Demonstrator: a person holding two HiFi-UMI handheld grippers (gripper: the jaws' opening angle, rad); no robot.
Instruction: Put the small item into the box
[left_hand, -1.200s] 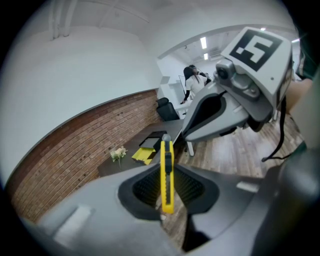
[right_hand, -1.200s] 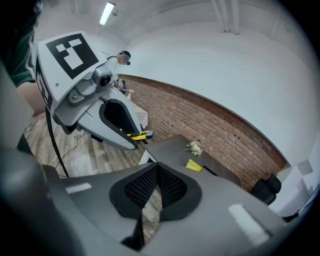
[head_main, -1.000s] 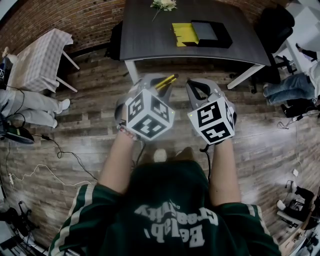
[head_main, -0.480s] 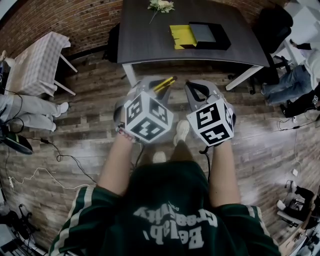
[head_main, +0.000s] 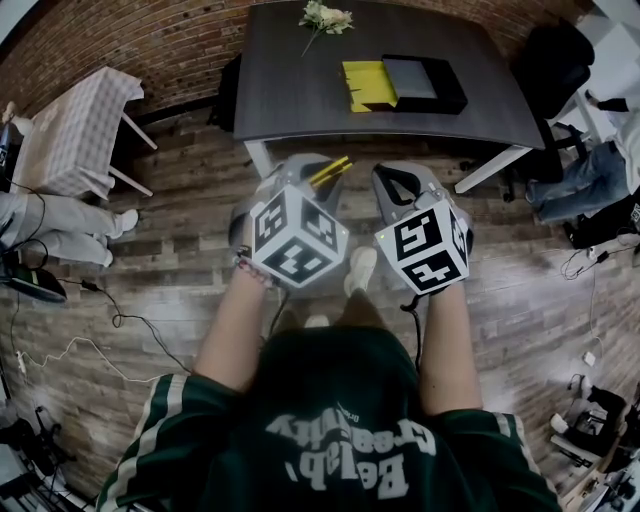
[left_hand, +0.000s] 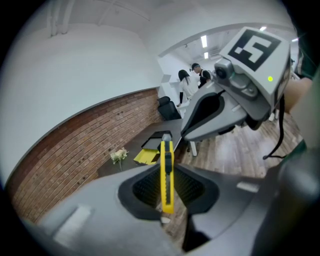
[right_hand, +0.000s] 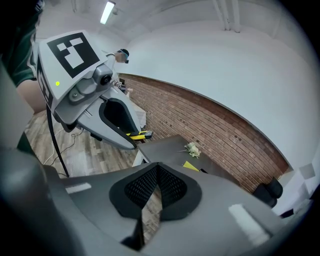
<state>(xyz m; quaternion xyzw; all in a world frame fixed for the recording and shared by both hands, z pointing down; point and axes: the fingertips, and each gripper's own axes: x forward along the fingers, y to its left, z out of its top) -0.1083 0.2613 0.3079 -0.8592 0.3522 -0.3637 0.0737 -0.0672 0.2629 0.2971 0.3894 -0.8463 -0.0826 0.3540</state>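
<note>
As the person steps forward, the counter (head_main: 290, 90) draws nearer than a second ago, bringing the yellow utility knife (head_main: 331, 170), pinched in the left gripper's (left_hand: 167, 192) jaws, closer to the black box (head_main: 425, 84) toward the counter's right edge (the right gripper (right_hand: 156, 182), jaws pressed together, carries nothing).

left gripper (left_hand: 167, 190) | fingers (left_hand: 145, 186) clamped on yellow utility knife (left_hand: 166, 172) | dark table (left_hand: 132, 150) beyond

Yellow cutter (left_hand: 166, 192) gripped; black box (head_main: 440, 92) on table (head_main: 300, 75).
</note>
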